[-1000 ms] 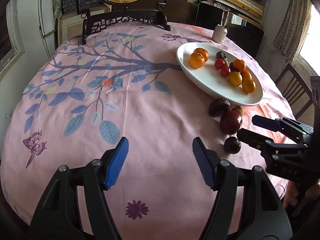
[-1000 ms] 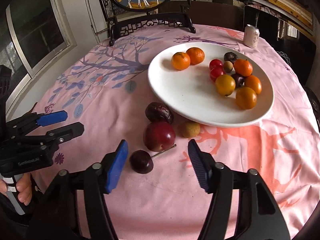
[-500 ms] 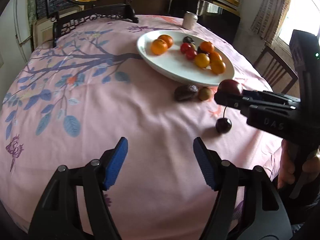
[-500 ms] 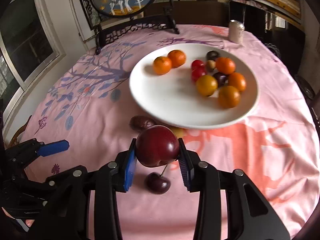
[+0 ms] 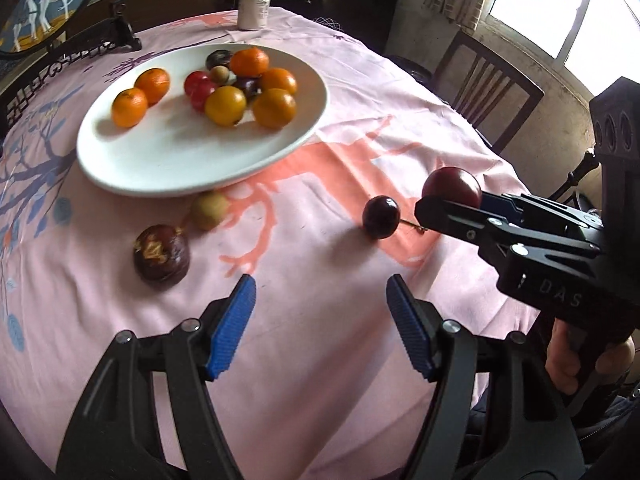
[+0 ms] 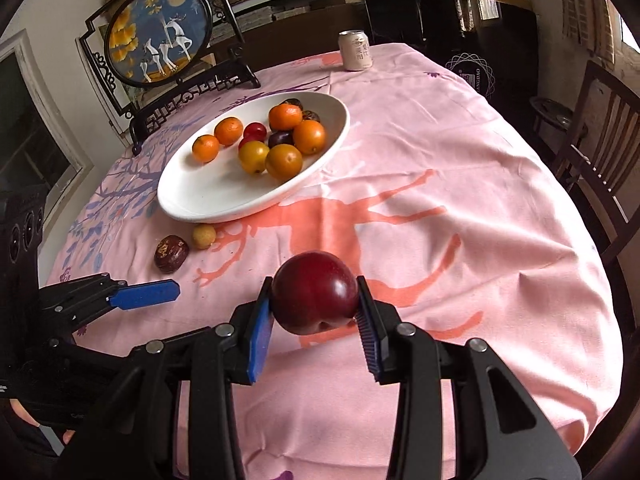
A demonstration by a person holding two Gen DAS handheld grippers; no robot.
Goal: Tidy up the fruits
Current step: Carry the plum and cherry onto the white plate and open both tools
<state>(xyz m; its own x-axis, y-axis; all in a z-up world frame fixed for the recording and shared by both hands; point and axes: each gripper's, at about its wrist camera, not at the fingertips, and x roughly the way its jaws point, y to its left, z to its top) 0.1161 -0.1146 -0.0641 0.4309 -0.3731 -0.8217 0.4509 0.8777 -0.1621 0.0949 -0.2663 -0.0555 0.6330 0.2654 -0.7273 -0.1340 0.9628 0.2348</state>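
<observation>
- Pink cloth with a tree and deer print covers the round desk (image 6: 460,168); a framed deer screen (image 6: 160,36) and a drinks can (image 6: 355,50) stand at its far side
- Next in size is the white plate (image 6: 200,196), which already holds oranges, small red fruits and dark ones
- Our right hand-held gripper (image 6: 316,320) is clamped on a dark red plum (image 6: 315,298), carried above the cloth and well short of the plate
- Our left hand-held gripper (image 5: 318,320) hangs wide open over bare cloth, holding nothing
- Loose on the cloth: a wrinkled dark fruit (image 5: 161,257), a small tan fruit (image 5: 209,210) just beside the plate rim, and a stemmed cherry (image 5: 381,217) near the right gripper
- We judge the step in hand to be carrying the plum to the plate; the next move calls for clearing the rim, lowering onto bare white space near the front, then letting go gently so the plum doesn't roll into the pile
- Three loose fruits would remain after that
</observation>
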